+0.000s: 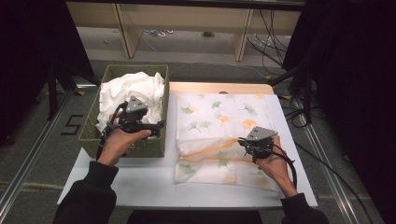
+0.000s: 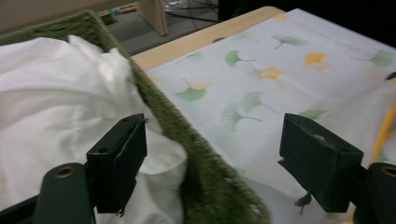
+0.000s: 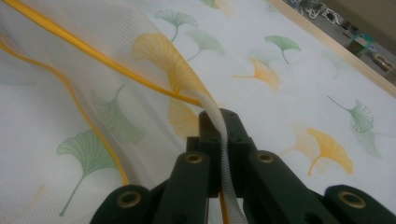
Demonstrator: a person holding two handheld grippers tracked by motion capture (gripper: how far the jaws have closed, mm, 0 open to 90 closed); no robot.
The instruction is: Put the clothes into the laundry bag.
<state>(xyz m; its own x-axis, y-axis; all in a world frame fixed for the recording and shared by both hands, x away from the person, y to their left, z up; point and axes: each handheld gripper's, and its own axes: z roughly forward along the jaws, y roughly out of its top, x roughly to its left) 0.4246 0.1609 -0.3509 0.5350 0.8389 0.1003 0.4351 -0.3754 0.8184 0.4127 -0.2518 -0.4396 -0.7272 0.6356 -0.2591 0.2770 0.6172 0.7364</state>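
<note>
A white mesh bag printed with green and yellow ginkgo leaves (image 1: pixel 219 135) lies spread on the white table, its orange-trimmed edge folded across the middle. My right gripper (image 1: pixel 251 145) is shut on that edge; in the right gripper view the white mesh bag (image 3: pixel 140 70) rises from between the closed pads, pinched into a narrow strip. My left gripper (image 1: pixel 156 127) hovers over the right wall of the green woven basket (image 1: pixel 91 135). In the left gripper view its jaws stand wide apart, nothing between them, astride the basket wall (image 2: pixel 205 172) with white cloth (image 2: pixel 56 102) to one side.
The basket sits at the table's left and holds a crumpled white cloth (image 1: pixel 126 91). A wooden strip (image 1: pixel 219 87) borders the table's far edge. Beyond it are a wooden frame and loose cables on the floor. Bare table (image 1: pixel 149 179) lies in front of the basket.
</note>
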